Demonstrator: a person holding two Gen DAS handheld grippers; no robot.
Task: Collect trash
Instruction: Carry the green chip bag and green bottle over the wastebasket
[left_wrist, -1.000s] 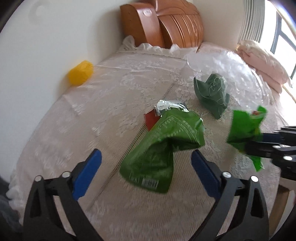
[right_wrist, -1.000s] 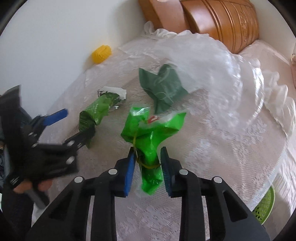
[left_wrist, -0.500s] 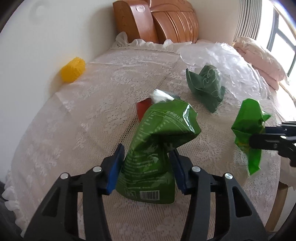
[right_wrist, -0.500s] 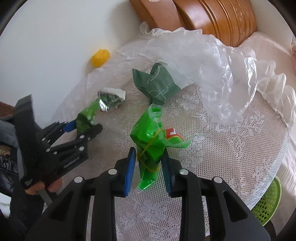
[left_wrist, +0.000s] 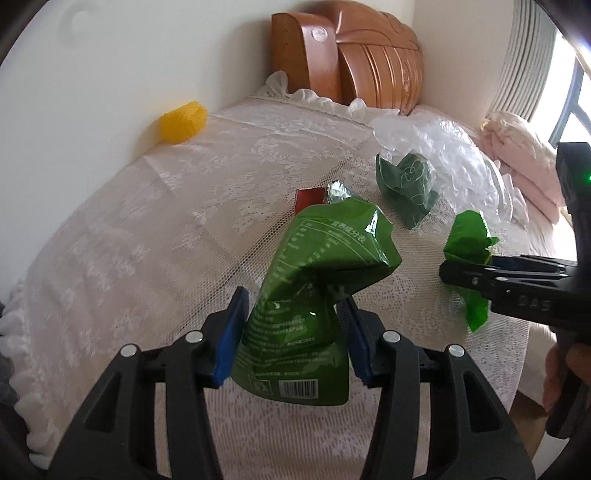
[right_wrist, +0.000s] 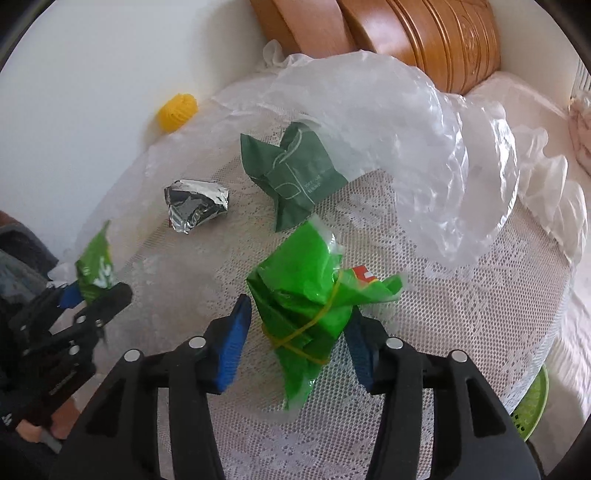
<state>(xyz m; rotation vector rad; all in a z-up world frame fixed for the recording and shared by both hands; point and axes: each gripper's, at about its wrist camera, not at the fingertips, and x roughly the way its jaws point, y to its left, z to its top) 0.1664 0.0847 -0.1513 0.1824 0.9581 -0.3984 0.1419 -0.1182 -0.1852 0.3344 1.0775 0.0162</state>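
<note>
The small red packet (left_wrist: 308, 199) is mostly tucked behind the big dark-green printed snack bag (left_wrist: 314, 295). The lime-green plastic basket (right_wrist: 532, 406) is cut off by the lace-covered worktop (right_wrist: 461, 332) and the frame edge. Print on the folded dark-green paper bag (right_wrist: 295, 173) is too tiny to read.

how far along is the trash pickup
Nothing looks binned yet. In hand: the left tongs clamp the dark green snack bag clear of the lace cloth; the right tongs are opening around the bright green wrapper bundle, still between them. Left: the folded dark green packet, the foil wrapper and the clear plastic bag.
</note>
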